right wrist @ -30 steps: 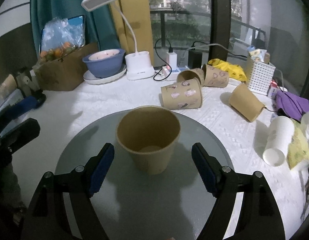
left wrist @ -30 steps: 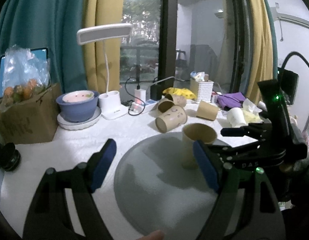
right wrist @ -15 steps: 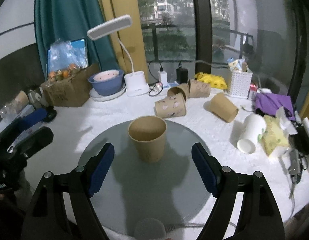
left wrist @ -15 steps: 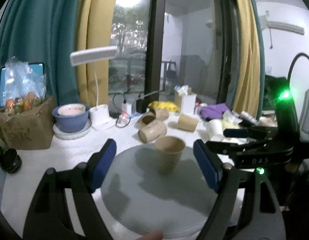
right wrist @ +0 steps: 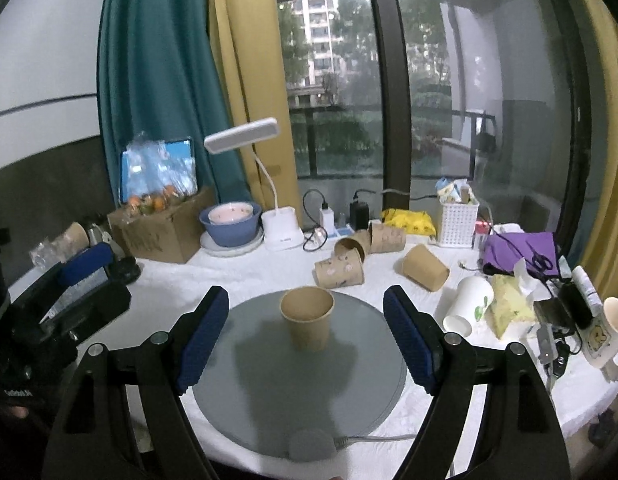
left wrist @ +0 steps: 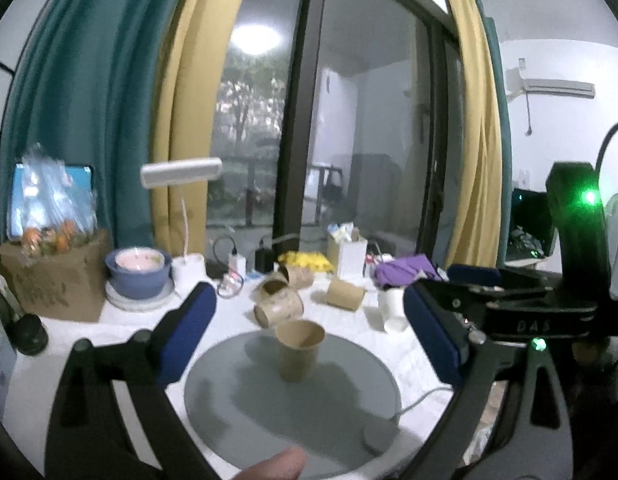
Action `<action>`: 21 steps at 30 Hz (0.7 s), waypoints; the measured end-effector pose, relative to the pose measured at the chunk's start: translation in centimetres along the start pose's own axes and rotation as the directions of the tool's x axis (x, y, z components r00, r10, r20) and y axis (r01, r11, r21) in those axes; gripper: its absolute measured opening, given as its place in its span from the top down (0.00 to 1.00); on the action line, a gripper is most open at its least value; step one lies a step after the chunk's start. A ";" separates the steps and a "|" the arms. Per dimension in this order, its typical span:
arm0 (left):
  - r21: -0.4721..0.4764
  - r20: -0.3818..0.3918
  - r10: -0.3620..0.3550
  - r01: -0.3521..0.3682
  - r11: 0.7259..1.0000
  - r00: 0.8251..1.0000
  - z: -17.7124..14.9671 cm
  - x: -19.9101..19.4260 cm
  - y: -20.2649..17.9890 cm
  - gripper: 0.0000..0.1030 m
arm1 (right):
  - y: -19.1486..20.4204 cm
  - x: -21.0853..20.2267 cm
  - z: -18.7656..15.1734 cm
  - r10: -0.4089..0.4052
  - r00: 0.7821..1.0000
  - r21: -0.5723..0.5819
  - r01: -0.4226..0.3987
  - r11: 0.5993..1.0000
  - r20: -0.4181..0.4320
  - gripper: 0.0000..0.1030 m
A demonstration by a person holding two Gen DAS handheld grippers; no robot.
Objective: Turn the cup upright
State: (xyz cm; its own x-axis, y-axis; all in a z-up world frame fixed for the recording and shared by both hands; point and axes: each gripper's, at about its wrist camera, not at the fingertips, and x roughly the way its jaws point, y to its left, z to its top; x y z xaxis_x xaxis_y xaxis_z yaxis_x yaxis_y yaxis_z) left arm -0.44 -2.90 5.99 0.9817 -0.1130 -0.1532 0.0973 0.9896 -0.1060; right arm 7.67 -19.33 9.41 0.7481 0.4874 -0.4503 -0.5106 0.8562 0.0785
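A plain brown paper cup (right wrist: 307, 318) stands upright, mouth up, near the middle of a round grey mat (right wrist: 269, 392); it also shows in the left wrist view (left wrist: 299, 350) on the mat (left wrist: 245, 400). My right gripper (right wrist: 307, 340) is open and empty, pulled back and above the mat with the cup between and beyond its blue pads. My left gripper (left wrist: 309, 340) is open and empty, also raised and drawn back. The right gripper's body shows at the right of the left wrist view.
Several paper cups lie on their sides behind the mat: patterned ones (right wrist: 341, 270), a plain brown one (right wrist: 425, 268), a white one (right wrist: 469, 308). A blue bowl (right wrist: 230, 224), desk lamp (right wrist: 281, 228), cardboard box (right wrist: 161, 228), white basket (right wrist: 457, 222), purple cloth (right wrist: 517, 248) and a mug (right wrist: 607, 332) line the table.
Both grippers have pulled back and risen away from the upright cup, which now looks smaller and farther off. The cup has stayed standing on the mat.
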 end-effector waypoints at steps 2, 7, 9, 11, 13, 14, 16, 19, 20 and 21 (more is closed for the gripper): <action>0.004 0.020 0.014 -0.014 1.000 1.000 0.5 -0.6 -0.3 0.07 | -0.1 -0.9 0.1 -0.003 1.000 0.010 0.003 1.000 0.018 0.20; 0.018 0.036 0.009 -0.010 1.000 0.999 0.8 -1.5 -0.8 0.07 | -0.4 -2.6 0.2 -0.019 0.998 0.027 0.017 0.999 0.061 0.20; 0.034 0.041 0.007 -0.009 0.999 0.999 0.8 -1.8 -1.2 0.07 | -0.5 -3.0 0.3 -0.025 0.997 0.028 0.023 0.999 0.069 0.20; 0.040 0.043 0.008 -0.010 0.999 0.999 0.7 -1.8 -1.4 0.07 | -0.7 -3.3 0.3 -0.029 0.997 0.028 0.027 0.999 0.075 0.20; 0.039 0.037 0.008 -0.010 0.999 0.999 0.7 -1.6 -1.6 0.07 | -0.9 -3.5 0.4 -0.032 0.996 0.028 0.030 0.999 0.078 0.20; 0.040 0.036 0.008 -0.009 0.999 0.999 0.7 -1.6 -1.6 0.07 | -0.9 -3.6 0.3 -0.033 0.996 0.030 0.031 0.999 0.081 0.20; 0.047 0.031 0.012 -0.013 0.999 0.999 0.6 -1.6 -1.7 0.07 | -1.1 -3.7 0.3 -0.033 0.996 0.034 0.031 0.999 0.082 0.20; 0.060 0.029 0.014 -0.016 0.998 0.999 0.7 -1.8 -1.8 0.07 | -1.1 -3.8 0.2 -0.029 0.996 0.039 0.026 0.999 0.087 0.20; 0.062 0.031 0.015 -0.017 0.998 0.999 0.7 -1.9 -1.8 0.07 | -1.1 -3.8 0.2 -0.028 0.996 0.040 0.024 0.999 0.088 0.20; 0.064 0.031 0.016 -0.018 0.998 0.999 0.7 -2.0 -1.8 0.07 | -1.1 -3.8 0.2 -0.025 0.996 0.041 0.022 0.999 0.088 0.20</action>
State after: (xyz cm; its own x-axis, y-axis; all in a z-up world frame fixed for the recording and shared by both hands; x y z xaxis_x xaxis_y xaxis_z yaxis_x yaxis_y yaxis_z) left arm -2.47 -4.44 7.19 0.9877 -0.0945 -0.1245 0.0902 0.9951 -0.0403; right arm 5.50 -22.09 11.22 0.7952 0.4786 -0.3724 -0.4762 0.8730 0.1050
